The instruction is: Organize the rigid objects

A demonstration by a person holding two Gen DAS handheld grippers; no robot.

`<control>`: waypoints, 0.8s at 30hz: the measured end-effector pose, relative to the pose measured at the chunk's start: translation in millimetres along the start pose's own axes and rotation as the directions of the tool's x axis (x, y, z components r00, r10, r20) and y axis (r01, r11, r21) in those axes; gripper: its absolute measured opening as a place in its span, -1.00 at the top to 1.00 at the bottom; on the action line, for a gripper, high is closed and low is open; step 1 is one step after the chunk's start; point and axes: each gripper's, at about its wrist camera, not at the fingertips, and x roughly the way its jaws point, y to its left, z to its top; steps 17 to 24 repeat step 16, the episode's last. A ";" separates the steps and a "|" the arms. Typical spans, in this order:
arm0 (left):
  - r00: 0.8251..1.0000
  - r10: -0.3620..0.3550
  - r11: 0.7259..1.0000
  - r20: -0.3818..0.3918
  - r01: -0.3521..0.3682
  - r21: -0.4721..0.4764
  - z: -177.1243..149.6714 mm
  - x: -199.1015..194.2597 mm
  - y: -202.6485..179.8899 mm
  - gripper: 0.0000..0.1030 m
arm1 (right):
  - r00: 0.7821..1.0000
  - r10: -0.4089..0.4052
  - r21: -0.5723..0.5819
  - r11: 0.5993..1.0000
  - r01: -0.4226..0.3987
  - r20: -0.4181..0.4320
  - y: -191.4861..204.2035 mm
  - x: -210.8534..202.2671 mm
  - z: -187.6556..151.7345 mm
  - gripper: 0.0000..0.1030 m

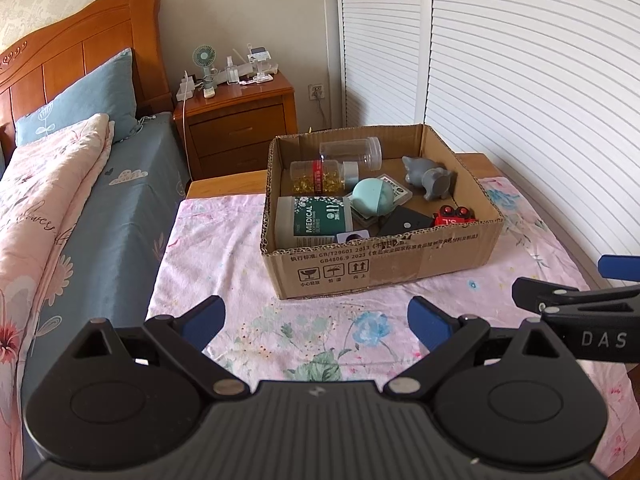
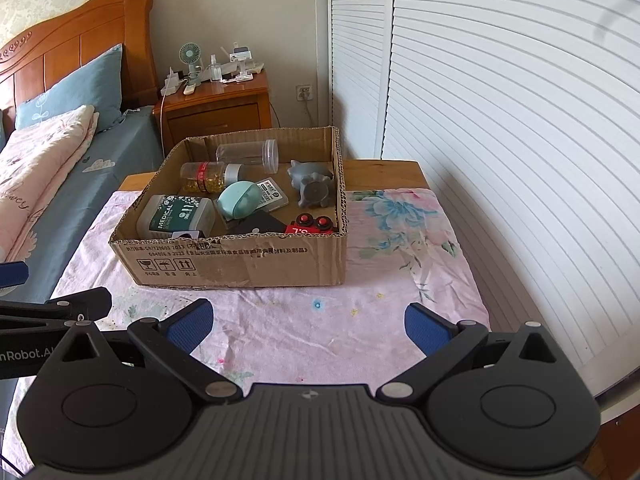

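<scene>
A shallow cardboard box (image 1: pixel 384 264) (image 2: pixel 240 264) stands on a table covered by a pink floral cloth (image 1: pixel 224 264) (image 2: pixel 400 320). Inside lie a clear jar (image 1: pixel 352 152) (image 2: pixel 248 154), a bottle of yellow capsules (image 1: pixel 320 176) (image 2: pixel 204 178), a green "MEDICAL" canister (image 1: pixel 316 220) (image 2: pixel 176 214), a teal egg-shaped case (image 1: pixel 372 197) (image 2: pixel 240 199), a grey animal figure (image 1: pixel 430 178) (image 2: pixel 312 184), a red toy (image 1: pixel 454 216) (image 2: pixel 310 225) and flat dark cards (image 1: pixel 404 222). My left gripper (image 1: pixel 316 322) is open and holds nothing, short of the box. My right gripper (image 2: pixel 308 322) is likewise open and holds nothing.
A bed (image 1: pixel 72 184) with a pink quilt and blue pillow lies to the left. A wooden nightstand (image 1: pixel 240 120) (image 2: pixel 216 108) with a small fan and clutter stands behind the box. White louvred doors (image 1: pixel 520 80) (image 2: pixel 500 100) close off the right side.
</scene>
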 end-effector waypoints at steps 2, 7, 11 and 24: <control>1.000 0.000 1.000 -0.001 0.000 -0.002 -0.2 -0.9 0.3 -0.89 | 1.000 0.000 0.001 1.000 0.000 0.000 0.1 -0.1 -0.1 -1.00; 1.000 -0.003 1.000 -0.006 0.003 -0.003 -0.1 -1.7 -0.3 -0.89 | 1.000 -0.001 0.001 1.000 0.001 0.002 -0.6 -0.5 -0.4 -1.00; 1.000 0.001 1.000 -0.006 -0.001 -0.002 0.2 -4.0 -0.6 -0.89 | 1.000 0.000 0.002 1.000 0.000 0.003 -0.9 -0.8 -0.7 -1.00; 1.000 0.000 1.000 -0.006 0.000 -0.004 0.2 -6.4 -0.9 -0.89 | 1.000 0.001 0.002 1.000 -0.001 0.004 -0.9 -2.1 -0.7 -1.00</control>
